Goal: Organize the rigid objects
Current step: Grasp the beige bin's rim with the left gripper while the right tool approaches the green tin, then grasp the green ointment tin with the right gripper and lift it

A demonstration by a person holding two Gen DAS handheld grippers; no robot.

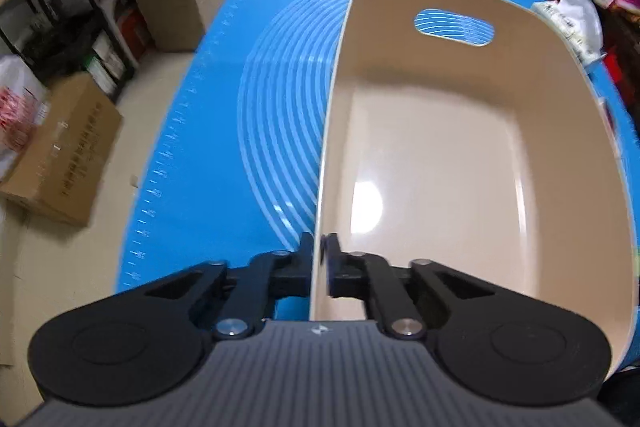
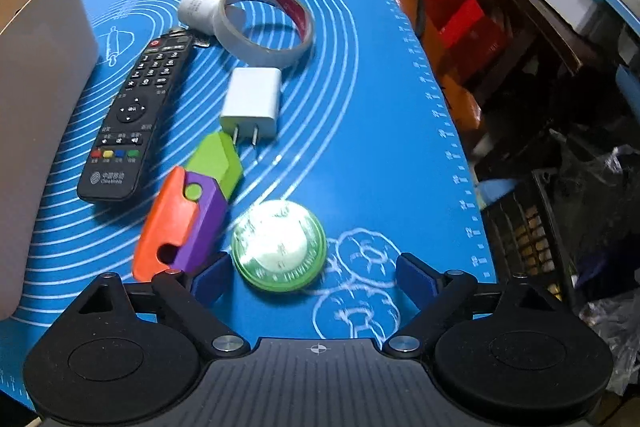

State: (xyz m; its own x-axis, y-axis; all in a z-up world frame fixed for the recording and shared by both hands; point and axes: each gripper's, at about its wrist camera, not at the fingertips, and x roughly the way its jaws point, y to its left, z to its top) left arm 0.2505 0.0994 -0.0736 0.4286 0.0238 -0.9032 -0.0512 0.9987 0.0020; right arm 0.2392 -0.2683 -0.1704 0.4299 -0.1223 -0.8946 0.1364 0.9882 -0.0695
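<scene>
Left gripper [image 1: 320,259] clenched on the near wall of the beige bin [image 1: 460,155], probably to steady it. Right gripper [image 2: 308,281] released, jaws wide around the green round tin [image 2: 279,245] near the mat's [image 2: 380,107] front edge, ready for grasping.

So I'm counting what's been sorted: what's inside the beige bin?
Nothing shows on the bin's glossy floor; through its handle slot only the blue mat appears. The left gripper, shut on the bin's wall, covers the nearest strip of floor.
</scene>
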